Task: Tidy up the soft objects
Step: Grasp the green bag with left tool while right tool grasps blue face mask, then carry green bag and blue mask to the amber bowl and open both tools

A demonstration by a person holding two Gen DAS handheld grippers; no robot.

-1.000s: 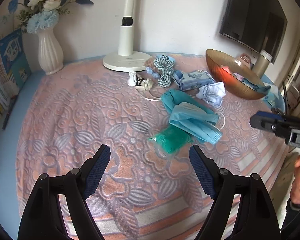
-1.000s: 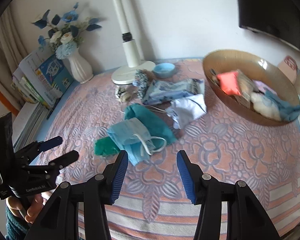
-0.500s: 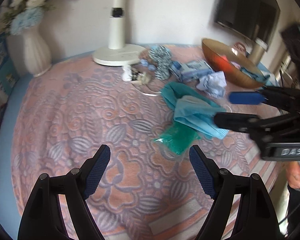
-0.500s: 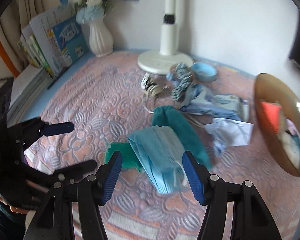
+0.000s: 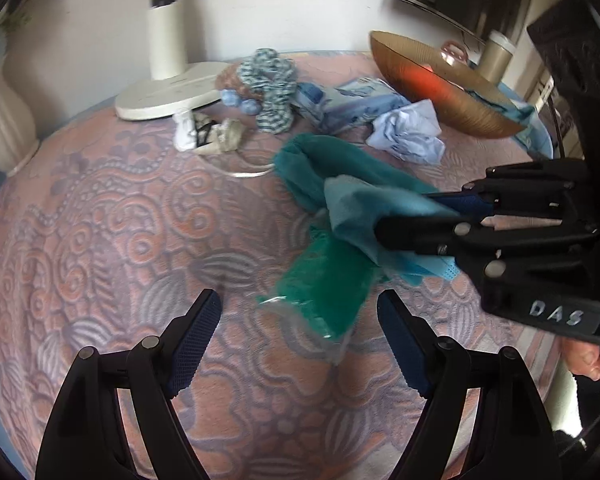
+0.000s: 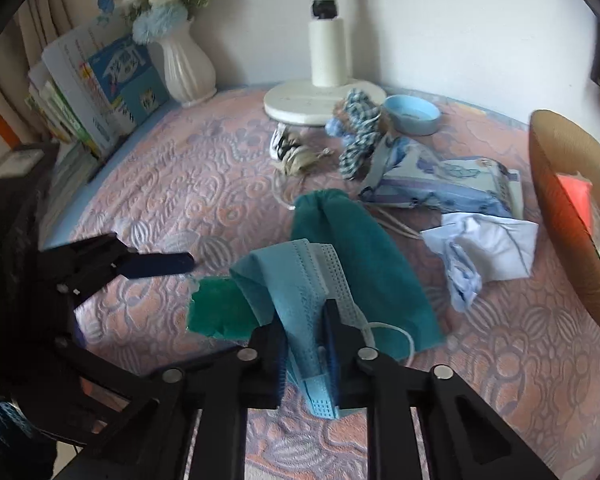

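Your right gripper (image 6: 304,344) is clenched on the light blue face mask (image 6: 300,292), its two pads pinching the pleated fabric near the mask's near end, which is a sound hold for lifting it clear of the pile. Your left gripper (image 5: 298,332) stands released, jaws wide and holding nothing, hovering just above the green packet (image 5: 328,284), judged as standing ready for the next item. That mask lies on top of the teal cloth (image 6: 364,256) and partly over the green packet, so expect some drag when you raise it. Its long axis runs from your right pads away toward the lamp base (image 6: 300,104), with one ear loop (image 6: 396,336) trailing to the right side. Beyond these, a crumpled white cloth (image 6: 480,248) and a patterned pouch (image 6: 444,188) rest on the pink bedspread (image 6: 180,200), near the brown bowl (image 6: 572,216), the likely destination.
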